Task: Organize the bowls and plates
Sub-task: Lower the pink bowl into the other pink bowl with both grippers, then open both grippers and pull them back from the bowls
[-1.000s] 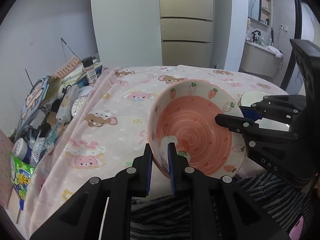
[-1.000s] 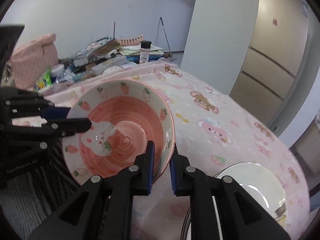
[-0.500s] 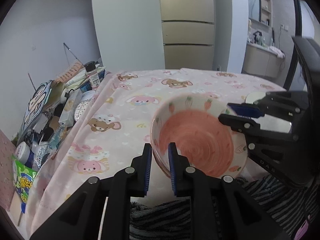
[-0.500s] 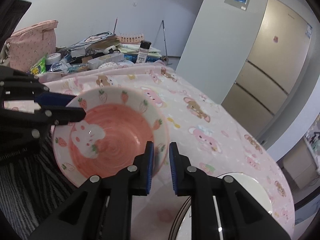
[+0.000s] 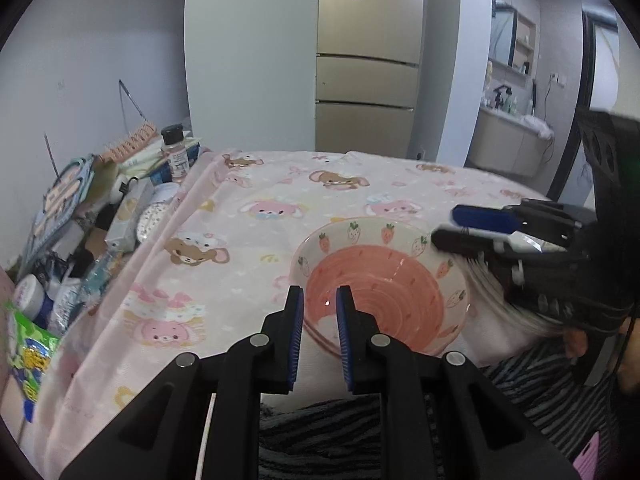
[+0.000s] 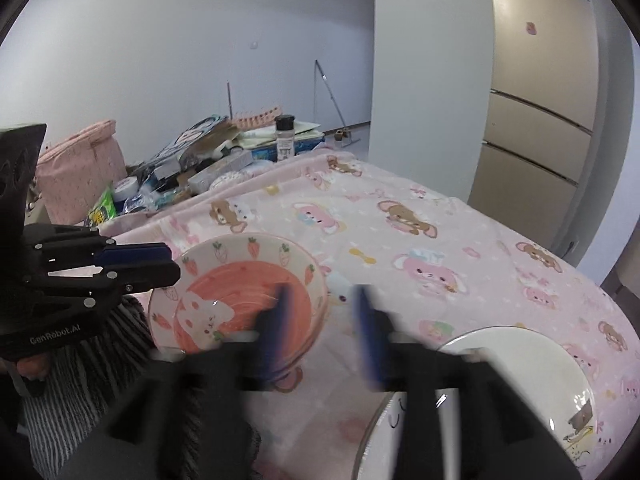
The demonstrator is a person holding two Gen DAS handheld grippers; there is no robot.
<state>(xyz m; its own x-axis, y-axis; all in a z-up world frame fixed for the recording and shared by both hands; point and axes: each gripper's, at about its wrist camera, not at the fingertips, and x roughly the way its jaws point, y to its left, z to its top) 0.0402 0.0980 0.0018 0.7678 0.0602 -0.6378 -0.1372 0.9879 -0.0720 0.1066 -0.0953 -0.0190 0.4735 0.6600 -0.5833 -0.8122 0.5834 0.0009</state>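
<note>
- Left gripper (image 5: 318,312) fingers clamped on near rim of pink bowl (image 5: 384,280).
- Right gripper (image 6: 322,320) fingers just opened, apart, straddling bowl's right rim without pressing.
- Bowl resting on pink cloth-covered bench (image 5: 248,216); white plate (image 6: 520,360) right.

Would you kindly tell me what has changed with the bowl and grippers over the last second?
The pink bowl came down from its tilt onto the cloth. The right gripper has just opened, releasing the rim. The left gripper stays clamped on the near rim.
</note>
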